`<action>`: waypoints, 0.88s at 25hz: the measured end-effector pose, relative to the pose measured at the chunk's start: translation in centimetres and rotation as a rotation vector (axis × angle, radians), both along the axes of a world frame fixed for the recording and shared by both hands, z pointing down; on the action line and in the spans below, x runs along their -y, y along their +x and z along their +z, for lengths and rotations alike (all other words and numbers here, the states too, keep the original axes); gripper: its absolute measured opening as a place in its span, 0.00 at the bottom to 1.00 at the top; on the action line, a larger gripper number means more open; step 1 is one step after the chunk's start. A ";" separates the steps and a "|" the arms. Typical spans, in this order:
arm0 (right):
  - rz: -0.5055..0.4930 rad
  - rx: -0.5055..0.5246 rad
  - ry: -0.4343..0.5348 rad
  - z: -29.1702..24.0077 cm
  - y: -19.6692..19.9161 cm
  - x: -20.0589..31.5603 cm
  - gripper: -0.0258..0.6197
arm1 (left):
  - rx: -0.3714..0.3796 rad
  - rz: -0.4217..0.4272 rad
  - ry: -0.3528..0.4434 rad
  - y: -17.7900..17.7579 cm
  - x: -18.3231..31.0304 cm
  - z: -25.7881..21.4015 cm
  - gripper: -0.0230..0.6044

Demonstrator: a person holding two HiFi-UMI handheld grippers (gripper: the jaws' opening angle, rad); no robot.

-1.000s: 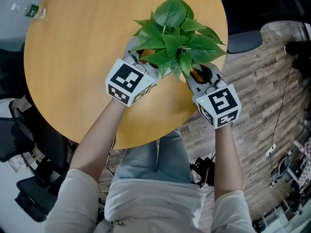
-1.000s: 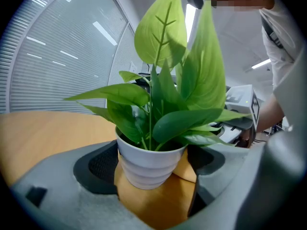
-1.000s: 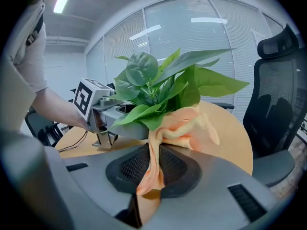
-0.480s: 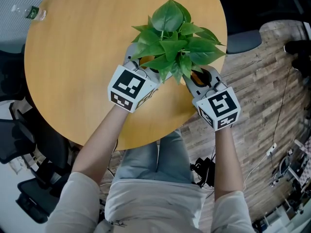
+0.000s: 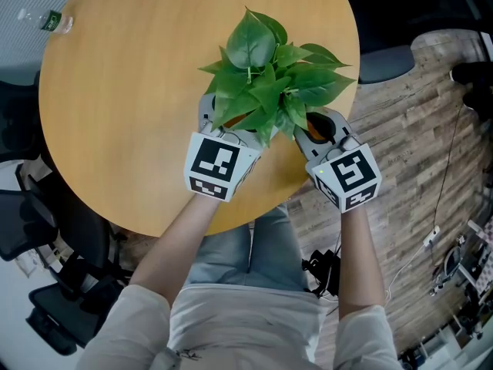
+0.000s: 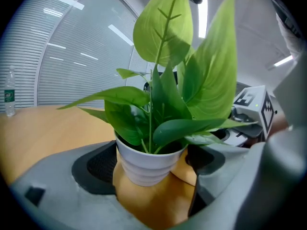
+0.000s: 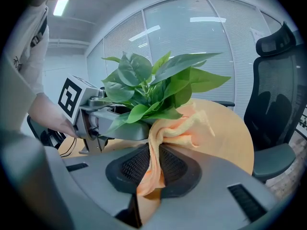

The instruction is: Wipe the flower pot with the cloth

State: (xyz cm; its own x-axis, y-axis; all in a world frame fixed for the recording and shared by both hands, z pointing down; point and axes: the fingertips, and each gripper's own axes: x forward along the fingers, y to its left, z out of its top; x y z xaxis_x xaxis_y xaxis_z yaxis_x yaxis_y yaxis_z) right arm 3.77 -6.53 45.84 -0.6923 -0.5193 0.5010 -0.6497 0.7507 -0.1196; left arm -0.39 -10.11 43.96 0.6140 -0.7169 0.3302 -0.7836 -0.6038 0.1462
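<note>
Now your L tool (image 5: pixel 223 133) clamps flower pot (image 6: pixel 146 164) steady nr surface (image 5: pixel 115 91) edge; R tool (image 5: pixel 320 126) pinches cloth (image 7: pixel 170 128) to rub it.

Round wooden table (image 5: pixel 115 91); plank floor (image 5: pixel 408 145); black office chair (image 7: pixel 276 99); blinds (image 6: pixel 62 75) on glass wall; ceiling strip lights (image 6: pixel 64 0).

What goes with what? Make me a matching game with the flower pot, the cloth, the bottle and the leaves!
Things:
1. flower pot
2. cloth
3. bottle
4. leaves

Descriptions:
A. green
B. white
C. peach, pinched in the right gripper's jaws
D. by the table's edge

Pairs: 1-B, 2-C, 3-D, 4-A
</note>
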 end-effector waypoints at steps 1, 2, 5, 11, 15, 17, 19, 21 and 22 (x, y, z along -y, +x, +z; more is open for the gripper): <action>0.003 0.002 0.001 0.0 0.1 0.0 0.13 | -0.013 0.013 -0.002 0.0 -0.1 -0.1 0.78; 0.008 0.006 0.002 -0.1 0.2 0.1 0.13 | -0.024 0.030 -0.002 -0.2 -0.3 -0.2 0.78; 0.023 0.014 0.004 -0.3 0.7 0.3 0.13 | -0.026 0.095 0.009 -1.0 -0.9 -0.2 0.78; 0.042 0.005 0.010 -0.8 2.4 0.7 0.13 | -0.061 0.335 0.054 -2.1 -1.5 -0.5 0.78; 0.046 -0.016 0.022 -1.2 3.3 1.7 0.13 | -0.109 0.478 0.075 -2.5 -0.7 -1.1 0.78; 0.049 -0.029 0.030 -1.4 3.7 2.5 0.13 | -0.087 0.531 0.084 -2.6 -0.2 -0.9 0.78; 0.038 -0.047 0.038 -1.5 3.9 3.2 0.13 | -0.073 0.578 0.084 -2.7 0.3 -0.6 0.78; 0.030 -0.067 0.045 -1.5 4.1 3.6 0.13 | -0.064 0.622 0.078 -2.7 0.4 -0.5 0.78; 0.028 -0.074 0.046 -1.4 4.1 3.8 0.13 | -0.062 0.643 0.076 -2.6 0.5 -0.6 0.78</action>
State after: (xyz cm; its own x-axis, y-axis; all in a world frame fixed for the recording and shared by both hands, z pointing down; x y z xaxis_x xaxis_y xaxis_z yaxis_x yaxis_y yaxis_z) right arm 7.91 -10.33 44.42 -0.6393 -0.5615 0.5254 -0.6760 0.7360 -0.0360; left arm -3.01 -10.56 43.37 0.9447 -0.2201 0.2432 -0.2539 -0.9600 0.1177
